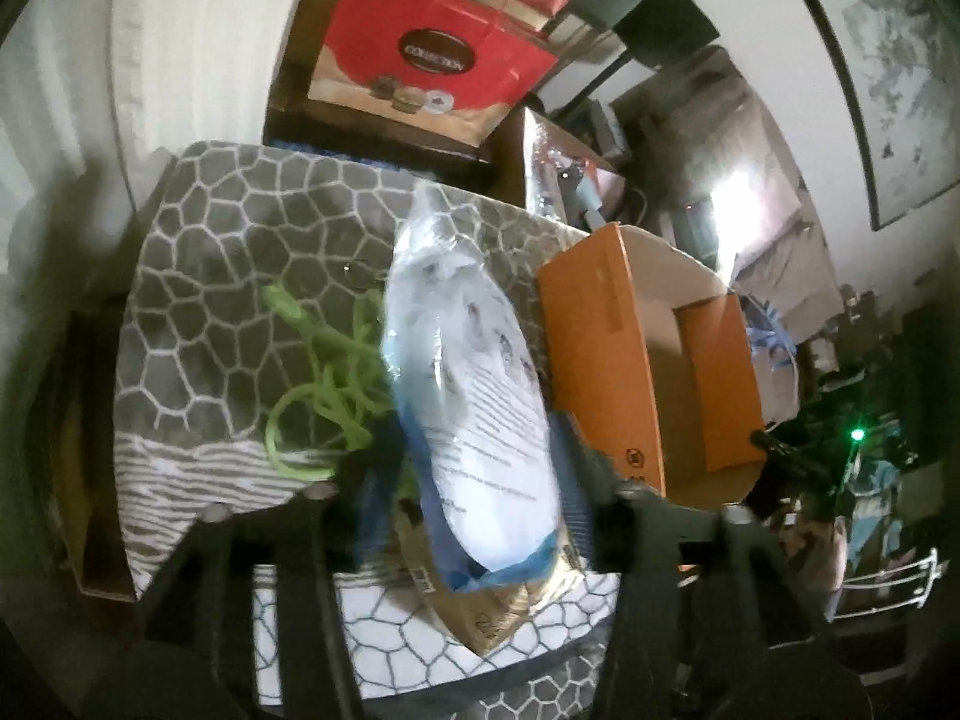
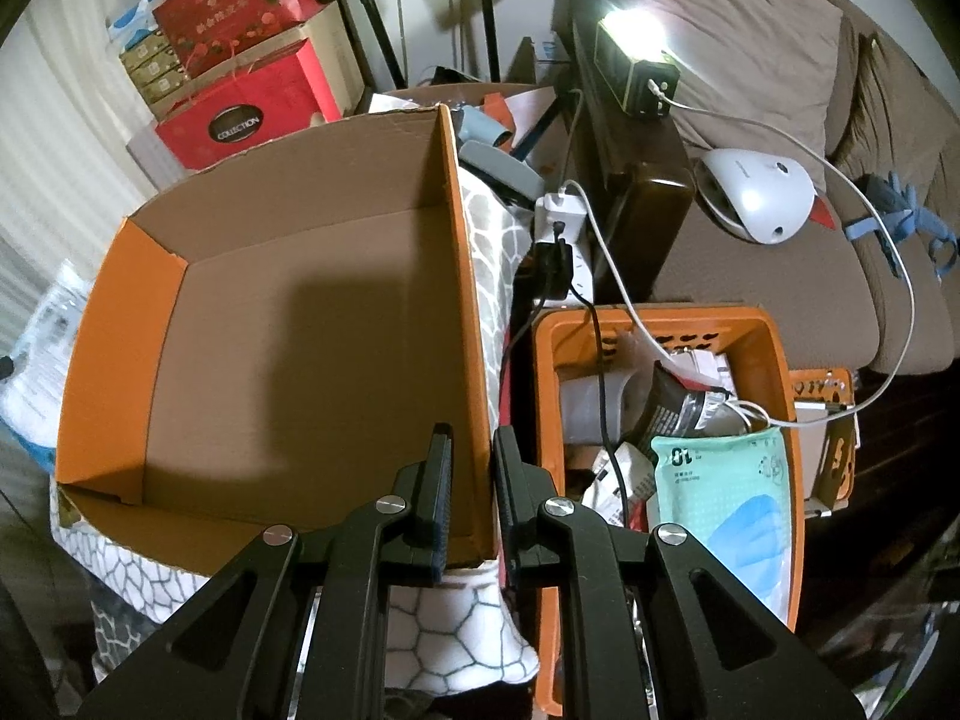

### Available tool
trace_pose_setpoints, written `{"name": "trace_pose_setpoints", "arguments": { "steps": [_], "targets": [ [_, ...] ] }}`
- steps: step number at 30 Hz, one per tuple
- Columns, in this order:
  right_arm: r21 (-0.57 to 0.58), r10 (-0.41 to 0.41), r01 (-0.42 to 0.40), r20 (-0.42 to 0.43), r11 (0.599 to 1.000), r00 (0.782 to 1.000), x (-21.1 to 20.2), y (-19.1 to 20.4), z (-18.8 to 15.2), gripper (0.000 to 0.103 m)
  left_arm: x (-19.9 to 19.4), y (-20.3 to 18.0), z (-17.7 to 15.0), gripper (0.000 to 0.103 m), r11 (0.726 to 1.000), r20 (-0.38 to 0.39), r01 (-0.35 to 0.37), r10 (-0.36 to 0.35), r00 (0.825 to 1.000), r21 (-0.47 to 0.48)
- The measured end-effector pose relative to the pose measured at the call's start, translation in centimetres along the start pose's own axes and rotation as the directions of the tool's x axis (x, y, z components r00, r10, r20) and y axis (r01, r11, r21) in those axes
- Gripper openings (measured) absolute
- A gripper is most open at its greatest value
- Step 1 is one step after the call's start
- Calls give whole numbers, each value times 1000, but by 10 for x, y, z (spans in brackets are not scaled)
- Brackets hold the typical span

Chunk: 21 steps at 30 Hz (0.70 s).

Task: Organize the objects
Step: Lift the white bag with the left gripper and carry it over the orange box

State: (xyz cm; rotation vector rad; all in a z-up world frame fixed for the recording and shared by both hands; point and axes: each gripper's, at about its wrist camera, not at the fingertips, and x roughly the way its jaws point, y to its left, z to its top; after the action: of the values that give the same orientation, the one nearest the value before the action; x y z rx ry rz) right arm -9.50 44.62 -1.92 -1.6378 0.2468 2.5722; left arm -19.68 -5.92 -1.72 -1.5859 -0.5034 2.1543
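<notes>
A long white and blue plastic-wrapped package [image 1: 474, 360] lies on a grey honeycomb-patterned blanket [image 1: 228, 252], its near end over a gold packet [image 1: 498, 618]. My left gripper [image 1: 468, 480] stands open around the package's near end, with a gap showing by the left finger [image 1: 372, 498]; the picture is blurred. To the package's right stands an empty orange cardboard box [image 1: 600, 360]. My right gripper [image 2: 474, 480] is shut on the right wall of this box [image 2: 300, 312], one finger inside and one outside. The package [image 2: 42, 348] shows again at the right wrist view's far left.
A tangle of green cord [image 1: 324, 360] lies left of the package. Red gift boxes [image 1: 432, 54] are stacked behind. An orange plastic basket [image 2: 780, 360] with packets and cables sits right of the box. A power strip [image 2: 564, 222], a lamp [image 2: 630, 30] and a white device [image 2: 762, 192] lie beyond.
</notes>
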Motion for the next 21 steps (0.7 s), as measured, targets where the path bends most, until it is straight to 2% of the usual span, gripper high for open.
{"name": "trace_pose_setpoints", "arguments": {
  "steps": [6, 10, 13, 15, 16, 17, 21],
  "targets": [
    [6, 2, -2, 0, 1000, 1000, 0, -1, 0, 14, -1, -9, -6, 51, 995, -4, -85, 85, 996, 58],
    [8, 1, -1, 1, 1000, 1000, 0, -1, 0, 14, -4, -20, -13, 52, 978, 12, -169, 169, 986, 119],
    [8, 3, -3, 1, 1000, 1000, 0, -1, -1, 14, -5, -17, -19, 54, 980, -5, -159, 161, 987, 120],
    [9, 3, -3, 1, 1000, 1000, 0, -1, -1, 14, -1, -12, -23, 49, 983, -35, -140, 145, 989, 122],
    [9, 3, -3, 1, 1000, 1000, 0, -1, -1, 14, 1, -11, -24, 37, 984, -45, -128, 134, 990, 124],
    [9, 4, -4, 1, 1000, 1000, 0, -1, -1, 14, 5, -10, -26, 20, 986, -64, -115, 123, 990, 123],
    [11, 5, -5, -4, 1000, 1000, 2, -1, 0, 14, 7, -13, -31, 13, 985, -63, -109, 118, 991, 131]
  ]
}}
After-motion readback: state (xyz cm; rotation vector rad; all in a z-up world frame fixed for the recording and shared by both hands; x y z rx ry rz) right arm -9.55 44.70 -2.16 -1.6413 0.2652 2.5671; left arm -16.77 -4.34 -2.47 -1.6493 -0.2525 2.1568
